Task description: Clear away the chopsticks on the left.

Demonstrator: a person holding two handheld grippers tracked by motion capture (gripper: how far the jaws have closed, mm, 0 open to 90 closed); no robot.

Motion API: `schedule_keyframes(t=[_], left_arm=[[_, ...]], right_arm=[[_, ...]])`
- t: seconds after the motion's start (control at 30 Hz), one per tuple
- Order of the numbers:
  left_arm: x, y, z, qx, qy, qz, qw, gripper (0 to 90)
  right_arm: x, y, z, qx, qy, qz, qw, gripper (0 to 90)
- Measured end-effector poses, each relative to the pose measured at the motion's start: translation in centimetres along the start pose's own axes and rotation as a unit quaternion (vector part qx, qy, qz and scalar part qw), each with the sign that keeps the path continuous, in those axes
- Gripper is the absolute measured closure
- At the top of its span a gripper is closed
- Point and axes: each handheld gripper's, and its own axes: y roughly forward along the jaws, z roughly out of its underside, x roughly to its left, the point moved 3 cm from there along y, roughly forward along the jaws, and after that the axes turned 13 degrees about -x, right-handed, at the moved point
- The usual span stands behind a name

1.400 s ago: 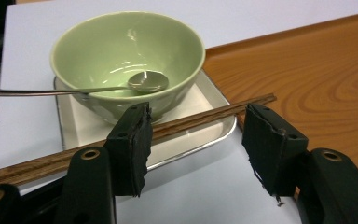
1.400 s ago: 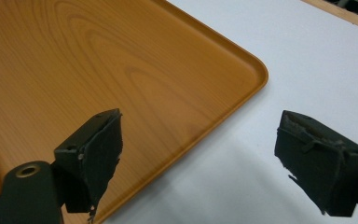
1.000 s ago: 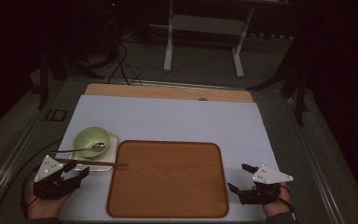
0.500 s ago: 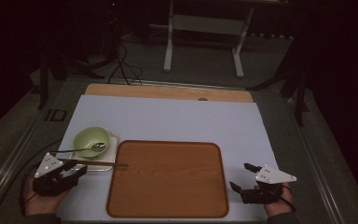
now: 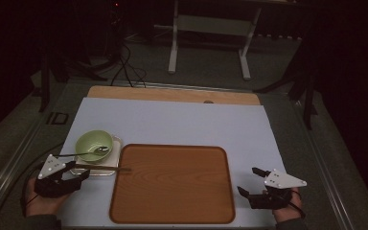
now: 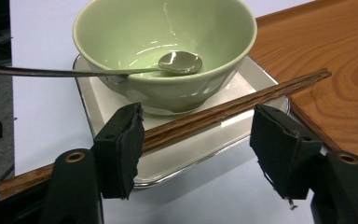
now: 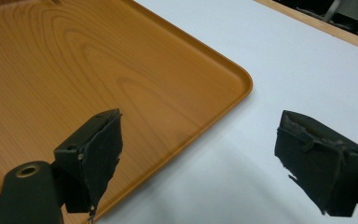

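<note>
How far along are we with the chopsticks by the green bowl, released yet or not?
Looks released: the left gripper has just been opening, its pads wide, and the chopsticks lie across the small white tray, tips over the wooden tray edge. The green bowl with spoon sits on the small tray. The right gripper is open and holds nothing. What remains, I cannot tell.

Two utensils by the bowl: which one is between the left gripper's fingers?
The wooden chopsticks. They lie across the small white tray, passing between the left gripper's open fingers. The metal spoon rests inside the green bowl, beyond them.
</note>
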Motion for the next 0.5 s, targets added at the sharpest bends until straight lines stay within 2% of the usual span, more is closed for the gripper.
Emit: schedule_keyframes(t=[0.2, 0.5], left_arm=[[0.3, 0.8, 0.4, 0.01, 0.007, 0.017, 0.9998, 32.0], [0.8, 1.5, 0.9, 0.027, 0.01, 0.013, 0.9995, 31.8]], right_arm=[[-0.1, 0.0, 0.0, 0.001, 0.002, 0.002, 1.0, 14.8], [-0.2, -0.1, 0.0, 0.0, 0.006, 0.004, 1.0, 14.8]])
